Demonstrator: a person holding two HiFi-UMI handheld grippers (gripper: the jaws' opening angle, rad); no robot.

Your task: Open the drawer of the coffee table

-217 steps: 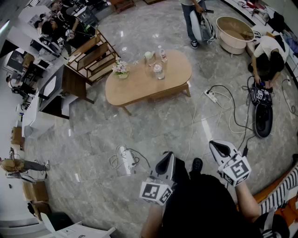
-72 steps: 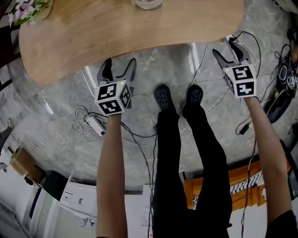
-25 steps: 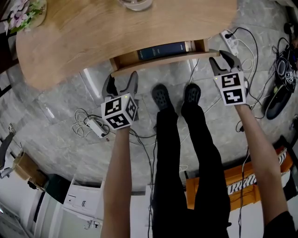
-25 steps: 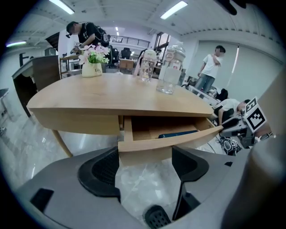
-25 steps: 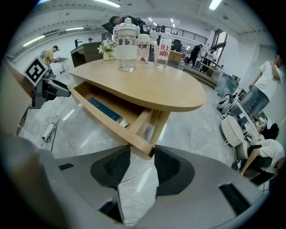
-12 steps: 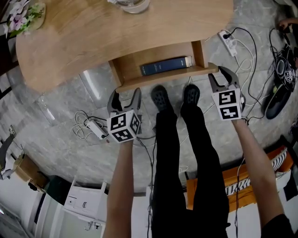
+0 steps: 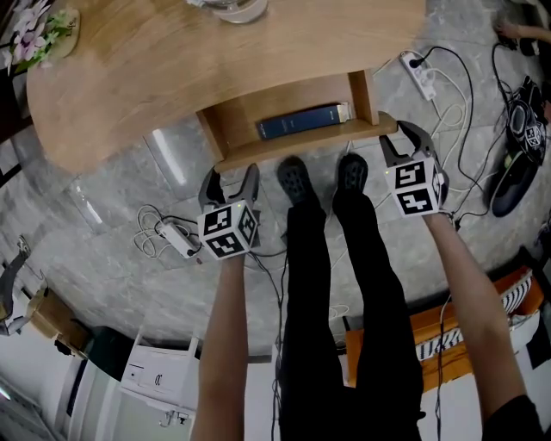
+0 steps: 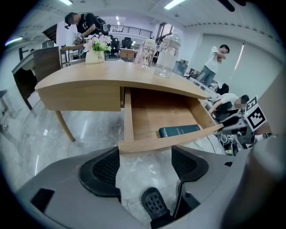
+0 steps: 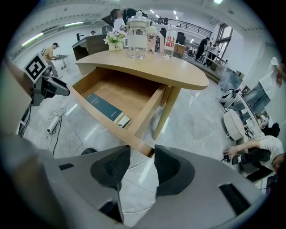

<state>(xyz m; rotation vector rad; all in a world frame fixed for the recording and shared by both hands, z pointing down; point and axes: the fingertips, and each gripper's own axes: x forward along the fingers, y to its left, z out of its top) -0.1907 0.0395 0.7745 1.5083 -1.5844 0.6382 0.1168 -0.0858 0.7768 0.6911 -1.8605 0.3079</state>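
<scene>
The wooden coffee table (image 7: pixel 215 52) spans the top of the head view. Its drawer (image 7: pixel 293 99) stands pulled out toward me, with a dark blue book (image 7: pixel 301 121) lying inside. My left gripper (image 7: pixel 230 177) is open at the left end of the drawer front (image 7: pixel 301 146). In the left gripper view the board (image 8: pixel 170 142) runs just past the fingertips of that gripper (image 8: pixel 145 152), and floor shows between them. My right gripper (image 7: pixel 401 136) sits at the right end. There the board's corner (image 9: pixel 149 151) lies at the gap of that gripper (image 9: pixel 142 150), whose pads stand apart.
The person's shoes (image 7: pixel 295 177) stand under the drawer front. A power strip (image 7: pixel 420 73) and cables lie on the floor at the right, another strip (image 7: pixel 176 239) at the left. A glass jar (image 7: pixel 232 7) and flowers (image 7: pixel 39 34) stand on the table. A table leg (image 9: pixel 165 112) is beside the drawer.
The drawer has slid further out from under the table top, showing more of its floor and the book. Both grippers have drawn back toward me along with its front.
</scene>
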